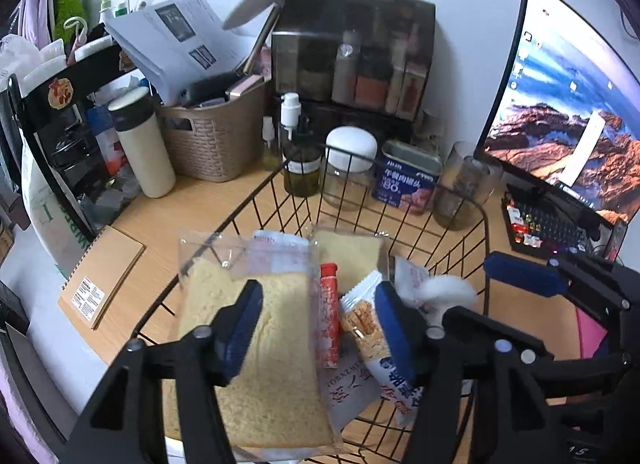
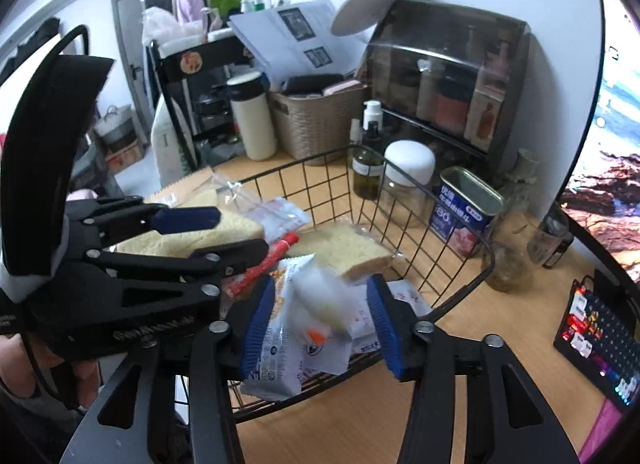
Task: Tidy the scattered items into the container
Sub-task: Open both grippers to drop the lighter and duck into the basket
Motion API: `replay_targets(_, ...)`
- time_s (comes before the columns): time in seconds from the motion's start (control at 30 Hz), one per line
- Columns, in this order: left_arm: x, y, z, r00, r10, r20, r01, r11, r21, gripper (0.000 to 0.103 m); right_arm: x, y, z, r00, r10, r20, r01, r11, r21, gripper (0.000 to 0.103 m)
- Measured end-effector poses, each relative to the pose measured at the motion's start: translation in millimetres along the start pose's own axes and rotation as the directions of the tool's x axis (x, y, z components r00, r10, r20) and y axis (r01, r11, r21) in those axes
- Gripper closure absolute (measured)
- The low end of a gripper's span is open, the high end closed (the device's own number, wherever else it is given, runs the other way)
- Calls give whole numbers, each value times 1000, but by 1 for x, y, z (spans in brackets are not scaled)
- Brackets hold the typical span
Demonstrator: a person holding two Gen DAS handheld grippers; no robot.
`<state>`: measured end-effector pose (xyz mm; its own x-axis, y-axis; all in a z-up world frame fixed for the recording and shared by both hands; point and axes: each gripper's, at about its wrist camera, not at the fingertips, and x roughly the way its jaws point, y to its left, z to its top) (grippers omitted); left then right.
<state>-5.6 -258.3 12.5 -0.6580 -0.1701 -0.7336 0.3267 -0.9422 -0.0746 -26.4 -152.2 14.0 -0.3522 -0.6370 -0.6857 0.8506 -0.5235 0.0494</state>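
Left wrist view: looks down into a black wire basket on a wood desk. Shows the left gripper wide open, holding nothing, just above a bread bag lying at the left side of the basket. Beside that bag, a thin red stick pack and a snack pack, both inside too. Farther back in the basket, a second bread bag. Off to the right, the right gripper with a blurry white pack by it. Right wrist view: shows the right gripper open as well, pads far apart, over the near end of the basket. Between the pads, the white pack, too blurry to tell if touching them. On the left, the left gripper over the bread bag. Behind the basket, a jar with a white lid and a blue tin. A notebook on the desk at the left.
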Motion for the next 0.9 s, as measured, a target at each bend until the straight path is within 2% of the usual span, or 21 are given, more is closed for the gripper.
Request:
replay_targets(0.23, -20, -18, 2, 999, 1, 41, -2, 1000, 20, 35, -37, -7, -7, 997, -39, 60, 37, 999, 34, 53)
replay_targets(0.53, -48, -75, -11, 996, -79, 52, 74, 992, 101, 32, -114, -30, -42, 981, -153, 123, 131, 977, 168, 53)
replay_targets(0.7, -61, -121, -31, 993, -117, 9, 113, 974, 198, 31, -159, -35, -76, 961, -249, 122, 214, 946, 244, 53)
replay_targets(0.9, -81, -153, -59, 988, -153, -23, 154, 956, 251, 31, -203, -37, -122, 929, -361, 82, 309, 878, 365, 53)
